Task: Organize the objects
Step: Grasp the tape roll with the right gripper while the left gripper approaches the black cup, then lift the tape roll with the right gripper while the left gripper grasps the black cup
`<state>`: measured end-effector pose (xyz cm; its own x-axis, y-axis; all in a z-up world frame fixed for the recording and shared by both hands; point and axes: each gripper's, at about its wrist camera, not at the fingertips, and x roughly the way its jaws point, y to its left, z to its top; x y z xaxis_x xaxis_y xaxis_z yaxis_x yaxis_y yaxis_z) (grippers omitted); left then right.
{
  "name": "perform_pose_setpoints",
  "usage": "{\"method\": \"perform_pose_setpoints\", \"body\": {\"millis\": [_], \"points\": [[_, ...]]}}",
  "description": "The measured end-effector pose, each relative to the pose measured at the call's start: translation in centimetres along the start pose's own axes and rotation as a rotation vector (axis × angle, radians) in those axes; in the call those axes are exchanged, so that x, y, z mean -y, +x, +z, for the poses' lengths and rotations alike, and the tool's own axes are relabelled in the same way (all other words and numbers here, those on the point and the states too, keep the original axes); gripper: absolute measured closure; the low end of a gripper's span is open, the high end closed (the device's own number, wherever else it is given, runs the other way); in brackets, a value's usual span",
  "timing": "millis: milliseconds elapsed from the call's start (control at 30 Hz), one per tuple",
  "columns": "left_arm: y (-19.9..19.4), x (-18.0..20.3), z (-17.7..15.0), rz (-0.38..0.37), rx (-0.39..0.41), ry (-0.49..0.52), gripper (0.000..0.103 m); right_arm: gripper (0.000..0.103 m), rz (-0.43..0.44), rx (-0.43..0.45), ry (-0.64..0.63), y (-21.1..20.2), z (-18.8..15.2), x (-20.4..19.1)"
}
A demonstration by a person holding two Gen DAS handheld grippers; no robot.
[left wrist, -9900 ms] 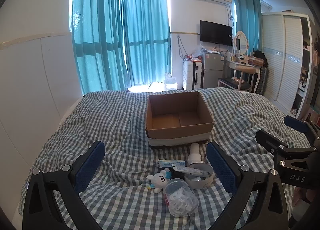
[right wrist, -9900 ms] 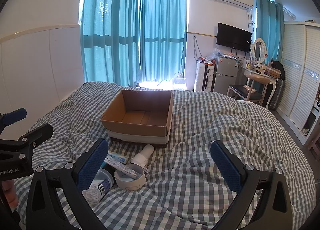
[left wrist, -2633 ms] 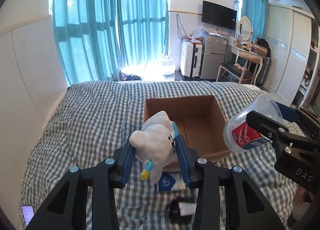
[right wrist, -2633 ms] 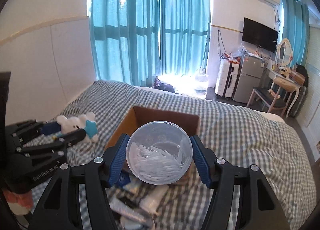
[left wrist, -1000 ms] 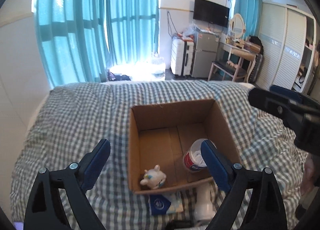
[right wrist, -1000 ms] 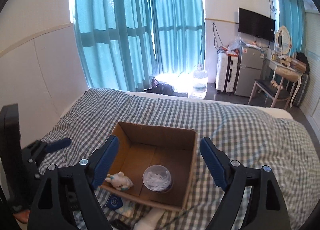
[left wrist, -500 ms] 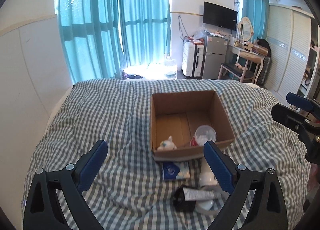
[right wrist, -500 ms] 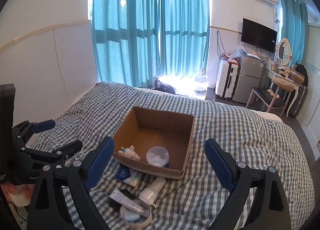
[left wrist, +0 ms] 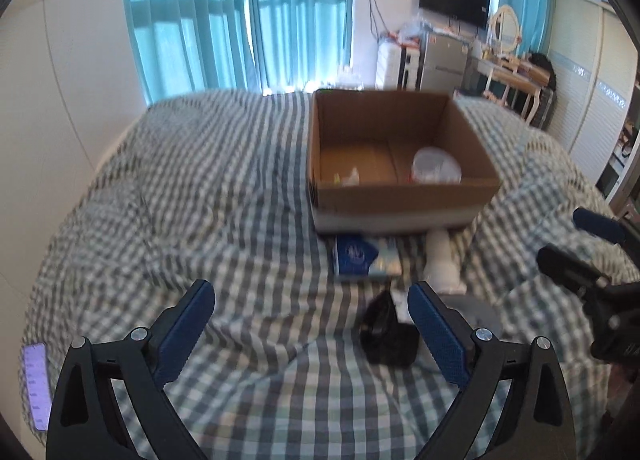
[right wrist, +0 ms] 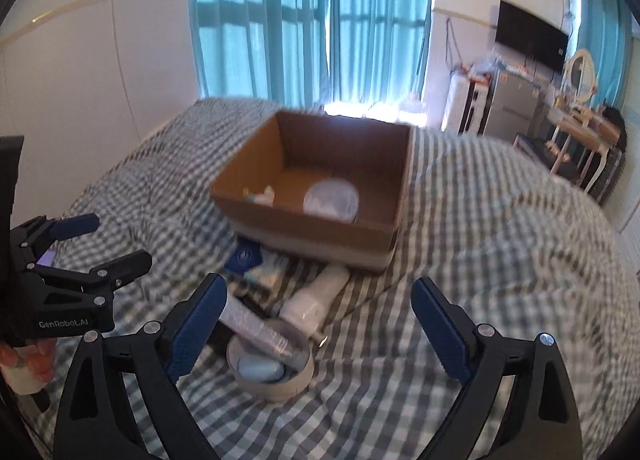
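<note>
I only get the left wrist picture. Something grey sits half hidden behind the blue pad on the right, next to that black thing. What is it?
Observer: The right wrist view shows a round white ring lying flat on the checked bedcover, with a pale blue object inside it.
Operator: Is anything on top of it?
Observer: Yes, a clear tube lies slanted across its rim.
Operator: Who holds this left tool?
Observer: A hand shows under the left gripper at that view's left edge. Its jaws have just been opening, with nothing between them.
</note>
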<state>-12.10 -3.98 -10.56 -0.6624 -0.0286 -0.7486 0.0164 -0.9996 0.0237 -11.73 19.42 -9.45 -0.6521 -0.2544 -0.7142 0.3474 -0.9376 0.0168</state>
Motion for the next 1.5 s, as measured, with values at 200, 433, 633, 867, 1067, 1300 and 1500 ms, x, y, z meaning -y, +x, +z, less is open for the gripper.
{"method": "perform_pose_setpoints", "body": {"millis": [200,433,633,867,1067,1300,1500], "points": [[3.6,1.0,-4.0,0.014,-0.087,0.07,0.003,0.009,0.053,-0.11,0.007,2.9,-3.4,-0.1],[4.9,1.4,-5.7,-0.008,-0.147,0.092,0.003,0.009,0.114,-0.168,-0.036,4.0,-4.2,-1.5],[6.0,-0.5,-5.6,-0.059,-0.195,-0.017,0.003,0.009,0.105,-0.256,-0.098,6.4,-4.9,-3.0],[6.2,-1.0,-5.5,-0.091,-0.201,-0.061,0.003,0.027,0.091,-0.296,-0.126,7.9,-5.3,-3.6],[6.6,0.3,-5.1,-0.102,-0.228,-0.014,0.003,0.028,0.081,-0.179,-0.042,5.4,-4.6,-1.8],[7.1,3.0,-4.3,-0.168,-0.218,0.041,0.003,0.028,0.072,-0.088,0.126,3.4,-3.9,1.9],[8.9,4.0,-3.2,-0.193,-0.233,0.025,0.024,0.028,0.087,-0.06,0.169,2.8,-3.6,2.8]]}}
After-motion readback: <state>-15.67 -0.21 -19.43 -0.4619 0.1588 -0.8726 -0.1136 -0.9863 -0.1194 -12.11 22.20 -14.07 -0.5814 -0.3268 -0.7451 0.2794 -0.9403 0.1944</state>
